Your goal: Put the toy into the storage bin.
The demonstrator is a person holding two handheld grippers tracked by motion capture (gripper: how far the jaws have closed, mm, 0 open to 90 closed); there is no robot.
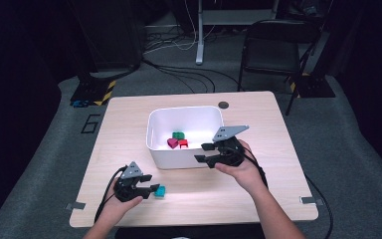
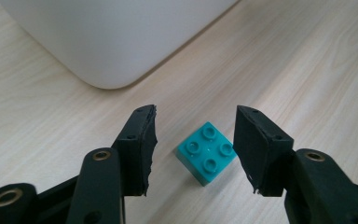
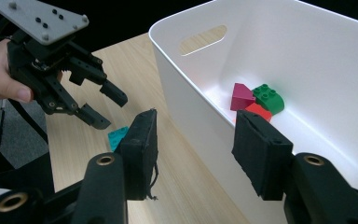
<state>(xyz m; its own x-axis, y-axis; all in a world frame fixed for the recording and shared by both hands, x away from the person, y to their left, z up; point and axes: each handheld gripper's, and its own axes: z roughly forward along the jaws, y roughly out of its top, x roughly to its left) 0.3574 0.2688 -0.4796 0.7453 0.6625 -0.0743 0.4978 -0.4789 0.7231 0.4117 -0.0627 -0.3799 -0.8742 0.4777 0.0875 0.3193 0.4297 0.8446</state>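
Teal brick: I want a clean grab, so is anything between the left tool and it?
Nothing visible. The teal brick lies on bare table between the left tool's open jaws, untouched; the white bin stands beyond it.

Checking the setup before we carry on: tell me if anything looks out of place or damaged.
One teal brick lies alone on the table, outside the white bin that holds the other bricks, between the open left tongs. The pad on the right tongs is frayed, with loose threads. Nothing is spilled.
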